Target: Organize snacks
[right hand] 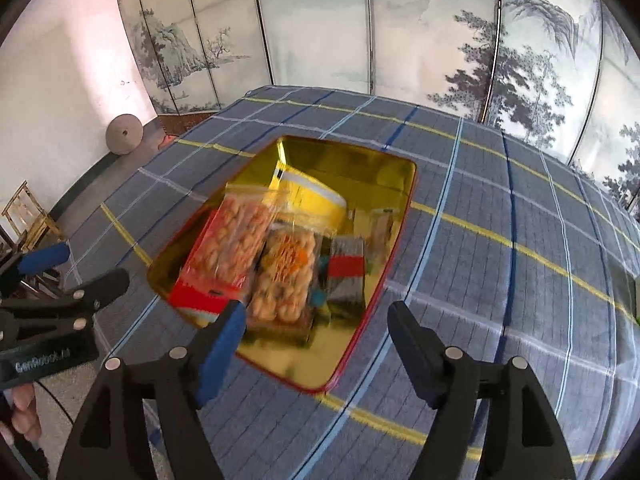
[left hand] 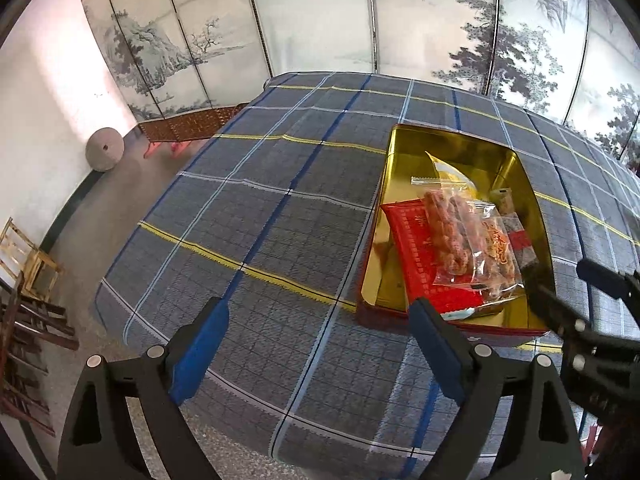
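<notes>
A gold-lined tin with a red rim (left hand: 394, 152) (right hand: 352, 364) sits on the plaid tablecloth. Inside lie a red packet (left hand: 420, 256) (right hand: 196, 292), clear bags of golden fried snacks (left hand: 460, 236) (right hand: 244, 232), a yellow packet (left hand: 444, 170) (right hand: 316, 196) and small grey-and-red wrapped pieces (right hand: 346, 268). My left gripper (left hand: 320, 316) stands open over the bare cloth left of the tin, nothing between its fingers. My right gripper (right hand: 316, 316) is open above the tin's near edge, empty; it also shows at the right edge of the left wrist view (left hand: 560, 276).
The blue-grey plaid cloth (left hand: 260, 208) (right hand: 500, 240) covers the whole table. A painted folding screen (left hand: 320, 12) stands behind it. On the floor at left are a round stone disc (left hand: 105, 149) and wooden chairs (left hand: 28, 256). A hand (right hand: 22, 412) holds the left gripper.
</notes>
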A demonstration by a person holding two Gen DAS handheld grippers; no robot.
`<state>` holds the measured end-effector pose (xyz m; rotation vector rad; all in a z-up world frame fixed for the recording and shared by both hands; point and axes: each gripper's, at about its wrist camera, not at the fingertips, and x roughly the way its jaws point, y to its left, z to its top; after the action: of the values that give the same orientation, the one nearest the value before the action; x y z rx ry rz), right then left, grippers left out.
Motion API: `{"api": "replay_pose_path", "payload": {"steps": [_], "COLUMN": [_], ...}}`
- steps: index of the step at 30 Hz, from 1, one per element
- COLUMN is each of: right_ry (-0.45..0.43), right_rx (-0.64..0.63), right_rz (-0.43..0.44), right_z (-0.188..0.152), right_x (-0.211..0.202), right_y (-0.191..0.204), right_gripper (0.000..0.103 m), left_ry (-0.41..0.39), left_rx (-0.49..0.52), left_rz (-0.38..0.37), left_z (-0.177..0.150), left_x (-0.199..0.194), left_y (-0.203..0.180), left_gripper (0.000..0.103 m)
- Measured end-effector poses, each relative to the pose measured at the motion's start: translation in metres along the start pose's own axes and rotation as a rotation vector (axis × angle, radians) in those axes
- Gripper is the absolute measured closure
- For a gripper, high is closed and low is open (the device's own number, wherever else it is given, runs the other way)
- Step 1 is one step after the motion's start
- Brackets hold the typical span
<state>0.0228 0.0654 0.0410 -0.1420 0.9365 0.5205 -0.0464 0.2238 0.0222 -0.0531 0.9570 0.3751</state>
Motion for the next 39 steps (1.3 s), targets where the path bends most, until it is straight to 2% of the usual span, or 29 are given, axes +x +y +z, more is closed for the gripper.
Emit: {"api": "replay_pose_path", "payload": {"steps": [28, 39], "right_ry": [0.054, 0.062], "right_rx": [-0.028, -0.031], "right_rz": [-0.001, -0.004], "right_z": [-0.019, -0.021], "right_x": [0.005, 0.006], "right_y": [0.003, 0.002], "right_gripper": [0.023, 0.023], "left_ry": [0.006, 0.01], "left_rx": [0.008, 0.001], "left_rz": [-0.001, -0.037], "left_z": [-0.001, -0.001], "left_x": [-0.003, -0.001], "left_y": [-0.011, -0.015], "left_gripper": [0.01, 0.01]}}
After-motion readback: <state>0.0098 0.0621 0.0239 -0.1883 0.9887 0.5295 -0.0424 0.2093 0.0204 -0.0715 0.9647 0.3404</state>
